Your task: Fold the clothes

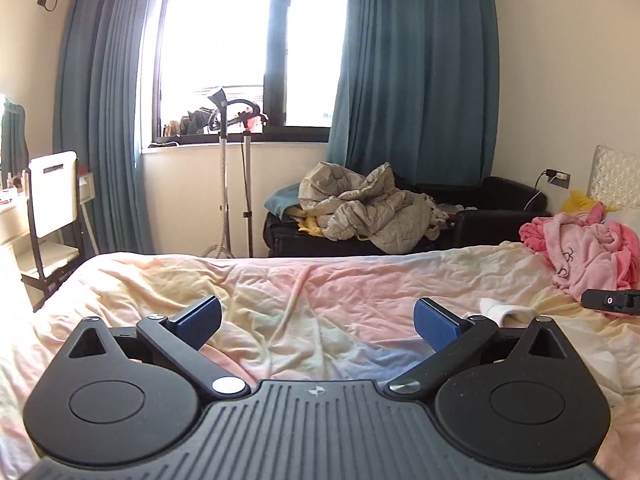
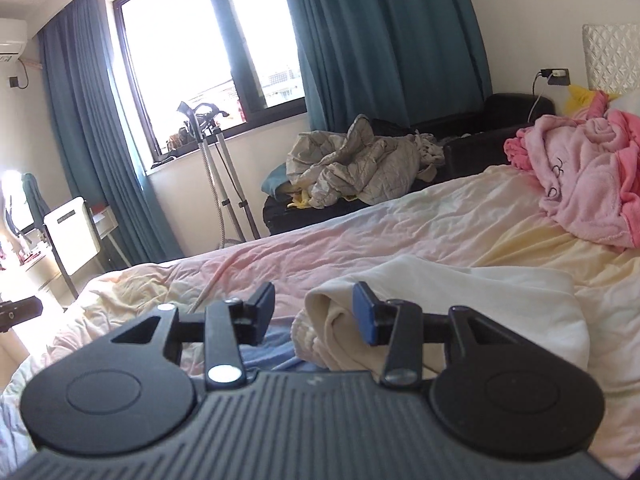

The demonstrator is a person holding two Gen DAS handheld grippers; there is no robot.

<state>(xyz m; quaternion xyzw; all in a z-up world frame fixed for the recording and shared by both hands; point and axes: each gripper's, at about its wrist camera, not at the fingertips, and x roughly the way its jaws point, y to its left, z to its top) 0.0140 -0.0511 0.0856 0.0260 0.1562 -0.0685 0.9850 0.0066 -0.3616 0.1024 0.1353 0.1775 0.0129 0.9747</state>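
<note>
A cream-white garment (image 2: 460, 304) lies folded over on the pastel bedsheet (image 2: 360, 236), just ahead and right of my right gripper (image 2: 314, 312). The right gripper is open and empty, its right pad (image 2: 366, 314) over the garment's rolled edge. My left gripper (image 1: 318, 322) is wide open and empty above the bare sheet (image 1: 320, 280). A bit of the white garment (image 1: 506, 312) shows past its right finger. The right gripper's tip (image 1: 610, 302) shows at the right edge of the left wrist view. The left gripper's tip (image 2: 18, 312) shows at the left edge of the right wrist view.
A pink fluffy robe (image 2: 588, 184) is heaped near the headboard (image 2: 610, 56); it also shows in the left wrist view (image 1: 588, 252). A black couch (image 1: 400, 232) with a grey quilt (image 1: 368, 208) stands beyond the bed. A garment steamer (image 1: 224, 160), a white chair (image 1: 52, 200) and teal curtains (image 1: 416, 80) are by the window.
</note>
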